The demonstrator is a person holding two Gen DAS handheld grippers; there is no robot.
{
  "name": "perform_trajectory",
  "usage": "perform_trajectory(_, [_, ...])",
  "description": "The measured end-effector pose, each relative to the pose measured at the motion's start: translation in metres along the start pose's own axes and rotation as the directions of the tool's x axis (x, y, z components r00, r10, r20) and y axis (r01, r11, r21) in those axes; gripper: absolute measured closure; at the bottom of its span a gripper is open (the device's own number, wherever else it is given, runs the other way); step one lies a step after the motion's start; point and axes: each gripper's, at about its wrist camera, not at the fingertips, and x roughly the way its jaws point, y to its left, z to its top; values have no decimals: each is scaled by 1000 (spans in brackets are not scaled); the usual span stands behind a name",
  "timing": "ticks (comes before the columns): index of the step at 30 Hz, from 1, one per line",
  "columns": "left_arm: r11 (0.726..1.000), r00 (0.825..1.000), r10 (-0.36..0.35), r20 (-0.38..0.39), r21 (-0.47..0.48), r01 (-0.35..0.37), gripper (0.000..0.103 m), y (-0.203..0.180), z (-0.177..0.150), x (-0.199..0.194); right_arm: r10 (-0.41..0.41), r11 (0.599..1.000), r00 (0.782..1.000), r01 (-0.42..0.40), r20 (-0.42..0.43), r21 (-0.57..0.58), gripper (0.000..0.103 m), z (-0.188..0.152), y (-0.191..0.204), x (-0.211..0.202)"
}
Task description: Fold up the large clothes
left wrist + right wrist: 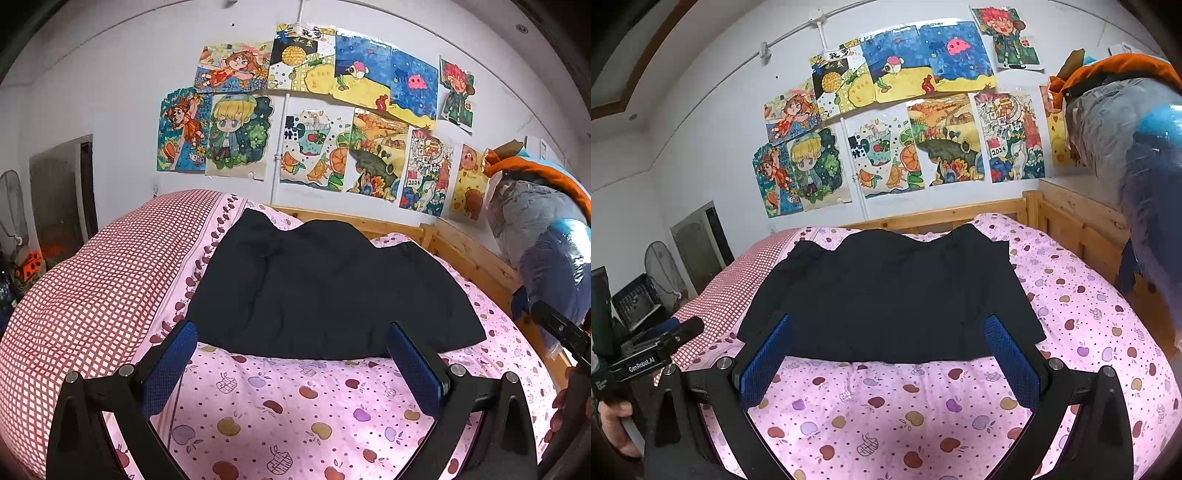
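Note:
A large black garment (325, 291) lies spread flat on the pink apple-print bed sheet (295, 410), its near hem toward me. It also shows in the right wrist view (886, 299). My left gripper (293, 347) is open and empty, held above the sheet just before the near hem. My right gripper (888, 349) is open and empty, also just before the near hem. The right gripper's body shows at the right edge of the left wrist view (561, 328). The left gripper's body shows at the left of the right wrist view (646, 354).
A red-checked duvet (96, 295) lies on the bed's left side. A wooden bed frame (476, 254) runs along the back and right. Bagged bedding (1137, 147) is stacked at the right. Drawings (314, 110) cover the wall. A fan (661, 266) and crate (635, 299) stand left.

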Motion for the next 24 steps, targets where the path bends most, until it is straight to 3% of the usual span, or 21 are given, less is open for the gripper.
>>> perform_trajectory(11, [999, 999, 0, 35, 47, -2, 0, 0, -21, 7, -13, 1000, 998, 13, 57, -5, 2, -24, 4, 3])
perform_trajectory(15, [1000, 1000, -8, 26, 24, 7, 0, 6, -28, 6, -19, 999, 998, 21, 68, -33, 2, -34, 11, 2])
perform_trajectory(24, [996, 1000, 26, -2, 82, -26, 0, 3, -57, 2, -12, 996, 1000, 14, 23, -89, 2, -63, 28, -2])
